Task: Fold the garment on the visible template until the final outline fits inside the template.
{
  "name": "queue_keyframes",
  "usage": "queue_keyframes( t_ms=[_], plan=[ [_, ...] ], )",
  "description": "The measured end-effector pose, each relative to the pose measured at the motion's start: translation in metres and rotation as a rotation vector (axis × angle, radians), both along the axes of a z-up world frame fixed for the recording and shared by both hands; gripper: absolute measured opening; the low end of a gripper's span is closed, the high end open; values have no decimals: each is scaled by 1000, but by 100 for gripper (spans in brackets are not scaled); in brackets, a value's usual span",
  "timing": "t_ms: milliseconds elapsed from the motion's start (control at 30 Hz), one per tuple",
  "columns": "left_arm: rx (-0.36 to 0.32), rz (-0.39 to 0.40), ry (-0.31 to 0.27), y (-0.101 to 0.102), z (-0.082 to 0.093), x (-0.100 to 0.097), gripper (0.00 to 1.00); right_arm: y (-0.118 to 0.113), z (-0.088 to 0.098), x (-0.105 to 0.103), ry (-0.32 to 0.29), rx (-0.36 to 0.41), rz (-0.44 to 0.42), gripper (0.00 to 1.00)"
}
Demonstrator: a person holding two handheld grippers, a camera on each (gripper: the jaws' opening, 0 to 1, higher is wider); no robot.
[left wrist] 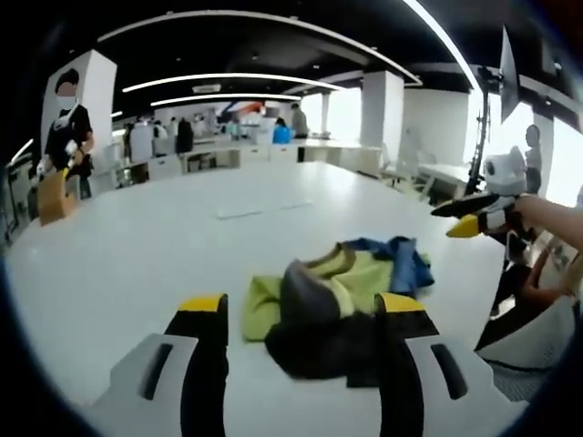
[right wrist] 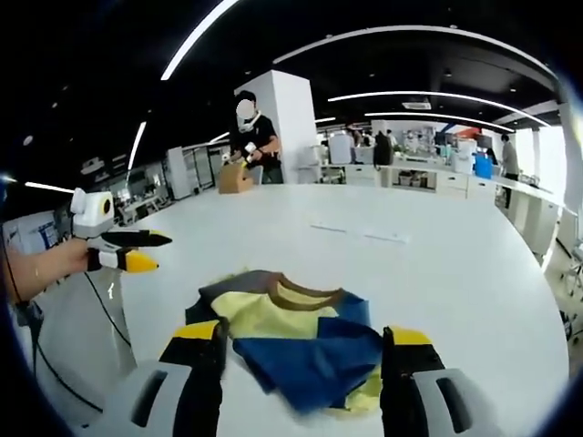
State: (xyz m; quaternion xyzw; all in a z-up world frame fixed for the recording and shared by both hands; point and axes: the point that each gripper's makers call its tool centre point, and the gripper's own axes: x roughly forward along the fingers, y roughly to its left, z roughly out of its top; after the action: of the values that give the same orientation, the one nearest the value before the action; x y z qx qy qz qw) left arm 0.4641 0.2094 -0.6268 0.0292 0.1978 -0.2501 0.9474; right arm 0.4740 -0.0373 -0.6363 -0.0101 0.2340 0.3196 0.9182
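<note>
Yellow-tipped jaws of the left tool (left wrist: 302, 314) rise from the bottom of the left gripper view, standing well apart with nothing between them. Just beyond them a crumpled shirt (left wrist: 342, 291) lies on the white counter (left wrist: 137, 246), a heap of dark grey, lime yellow and blue panels. Farther off on the counter sit pale rectangular markings (left wrist: 264, 208) (possibly the template, too faint to be sure). At the right edge the right tool (left wrist: 475, 217) hovers above the counter, its jaws close together and empty as far as can be seen.

From the right gripper view, the right tool (right wrist: 305, 341) shows its own jaws parted, gripping nothing, with the shirt (right wrist: 291, 332) directly ahead: blue fabric nearest, yellow with a brown collar behind it. The left tool (right wrist: 137, 250) hangs at the left, clear of the cloth. A person (right wrist: 253, 137) stands at the far side beside a cardboard box (right wrist: 234, 177).

By my reading the fold has not begun; the shirt is bunched. Next each tool needs an edge or shoulder to pinch, then spread the cloth flat.
</note>
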Motion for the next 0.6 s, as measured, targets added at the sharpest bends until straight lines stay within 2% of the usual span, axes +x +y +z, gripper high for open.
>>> queue_keyframes(
  t_ms=[200, 300, 367, 600],
  plan=[
    [13, -31, 8, -4, -4, 17, 56, 12, -5, 17, 12, -11, 35, 65],
    [-25, -49, 29, -10, -6, 23, 54, 17, -8, 26, 21, -19, 51, 65],
    [-24, -47, 28, -10, -8, 29, 53, 20, -11, 30, 29, -29, 63, 65],
    [13, -90, 71, -20, -27, 40, 49, 27, -26, 42, 65, -51, 88, 62]
  ],
)
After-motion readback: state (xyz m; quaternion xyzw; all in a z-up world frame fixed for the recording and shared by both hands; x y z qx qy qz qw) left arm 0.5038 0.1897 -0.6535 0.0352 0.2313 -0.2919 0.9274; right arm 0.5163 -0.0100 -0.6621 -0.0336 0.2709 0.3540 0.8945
